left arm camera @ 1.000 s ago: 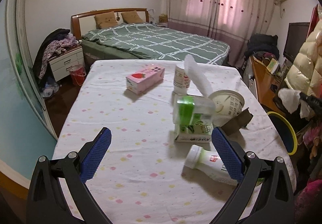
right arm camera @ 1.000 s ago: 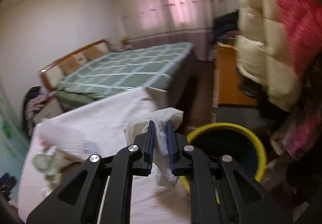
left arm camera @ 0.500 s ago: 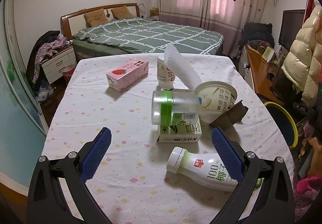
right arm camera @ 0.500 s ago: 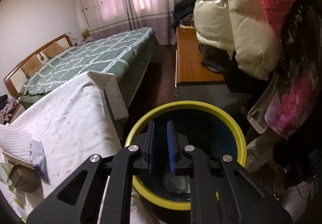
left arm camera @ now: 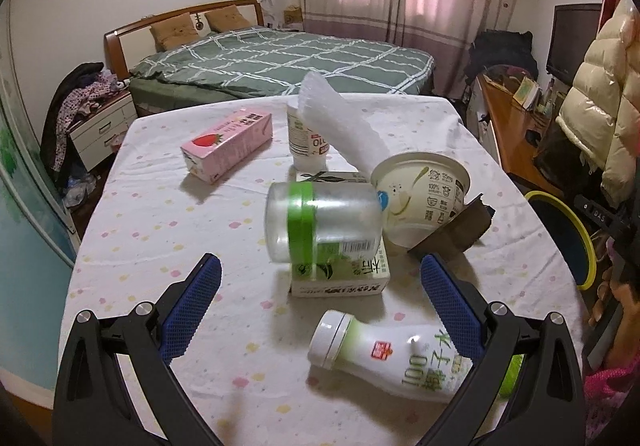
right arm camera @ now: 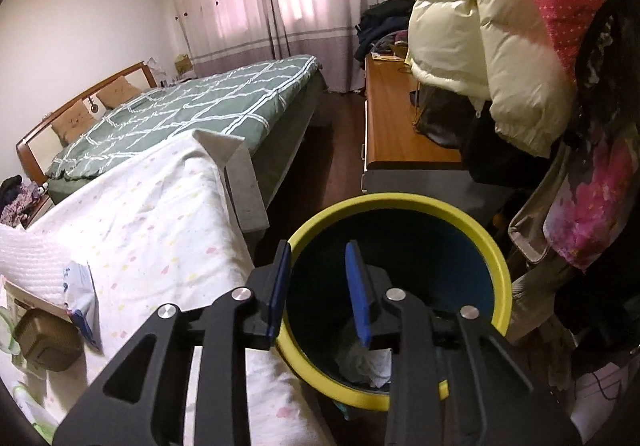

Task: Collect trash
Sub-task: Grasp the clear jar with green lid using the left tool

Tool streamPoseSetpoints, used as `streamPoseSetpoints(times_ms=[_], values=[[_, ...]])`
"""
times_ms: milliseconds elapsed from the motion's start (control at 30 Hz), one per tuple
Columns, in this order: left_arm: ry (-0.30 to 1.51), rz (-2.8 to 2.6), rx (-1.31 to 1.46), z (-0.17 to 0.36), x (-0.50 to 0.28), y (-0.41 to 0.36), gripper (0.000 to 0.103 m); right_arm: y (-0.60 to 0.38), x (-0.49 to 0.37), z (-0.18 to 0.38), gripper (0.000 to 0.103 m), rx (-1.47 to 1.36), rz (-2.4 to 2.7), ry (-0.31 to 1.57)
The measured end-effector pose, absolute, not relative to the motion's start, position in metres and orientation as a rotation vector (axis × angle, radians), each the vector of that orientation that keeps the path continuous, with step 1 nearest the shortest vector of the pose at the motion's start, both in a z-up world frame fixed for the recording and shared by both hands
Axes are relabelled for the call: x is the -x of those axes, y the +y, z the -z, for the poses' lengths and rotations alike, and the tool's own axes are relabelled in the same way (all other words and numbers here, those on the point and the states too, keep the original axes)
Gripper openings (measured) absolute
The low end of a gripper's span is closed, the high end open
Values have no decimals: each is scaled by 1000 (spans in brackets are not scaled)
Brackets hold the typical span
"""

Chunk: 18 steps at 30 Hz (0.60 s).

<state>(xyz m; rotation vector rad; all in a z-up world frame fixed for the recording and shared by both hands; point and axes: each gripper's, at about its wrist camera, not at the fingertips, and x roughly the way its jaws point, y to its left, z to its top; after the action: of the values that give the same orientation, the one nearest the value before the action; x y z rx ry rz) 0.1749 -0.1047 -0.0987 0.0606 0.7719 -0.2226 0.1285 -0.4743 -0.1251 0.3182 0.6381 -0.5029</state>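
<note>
A table [left arm camera: 160, 230] covered in a white cloth with small pastel spots stands at the foot of a bed with a green checked cover [left arm camera: 280, 61]. The left tongs [left arm camera: 320, 294], with blue ridged pads, are spread wide open and hold nothing, hovering over the near part of the table. Between them and a little beyond lies a clear plastic jar with a green band [left arm camera: 322, 219], on its side atop a flat green-and-white carton [left arm camera: 340, 278]. Nearer, by the right pad, a white drink bottle with green print [left arm camera: 396, 358] lies on its side. To the right of the jar sits a tipped white paper bowl [left arm camera: 422, 193], with a brown cardboard piece [left arm camera: 456, 230] just beside it. Farther off are a pink strawberry milk carton [left arm camera: 228, 143] on the left and a white cup [left arm camera: 306, 141] with a sheet of white foam wrap [left arm camera: 340, 125] leaning over it.

The right tongs [right arm camera: 320, 290] are parted and empty, poised over a dark blue bin with a yellow rim [right arm camera: 500, 266] on the floor just right of the table. A crumpled white tissue [right arm camera: 366, 364] lies inside the bin.
</note>
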Motion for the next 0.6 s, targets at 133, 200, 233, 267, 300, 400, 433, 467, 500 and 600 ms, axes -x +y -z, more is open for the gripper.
streamPoseSetpoints(times_ms=[133, 200, 233, 267, 300, 400, 433, 467, 500, 600], values=[[785, 221, -75, 105, -188, -108, 98, -473, -130, 127, 27, -318, 497, 640], [786, 217, -79, 107, -194, -108, 98, -474, -130, 127, 28, -321, 497, 638], [788, 216, -83, 108, -197, -108, 98, -474, -131, 127, 28, -321, 497, 639], [792, 217, -83, 110, -201, -108, 98, -474, -131, 127, 29, -322, 497, 640], [796, 218, -83, 111, -204, -108, 98, -473, -131, 127, 30, -322, 497, 640], [801, 214, -87, 113, -213, -107, 98, -473, -131, 127, 32, -317, 496, 641], [803, 212, -88, 114, -215, -107, 98, -474, -132, 127, 33, -316, 496, 641], [809, 214, -86, 116, -219, -106, 98, -474, -132, 126, 33, -317, 496, 640], [812, 216, -83, 117, -221, -106, 98, -474, -133, 127, 33, -318, 497, 642], [825, 220, -79, 121, -227, -105, 98, -474, -133, 127, 33, -318, 494, 645]])
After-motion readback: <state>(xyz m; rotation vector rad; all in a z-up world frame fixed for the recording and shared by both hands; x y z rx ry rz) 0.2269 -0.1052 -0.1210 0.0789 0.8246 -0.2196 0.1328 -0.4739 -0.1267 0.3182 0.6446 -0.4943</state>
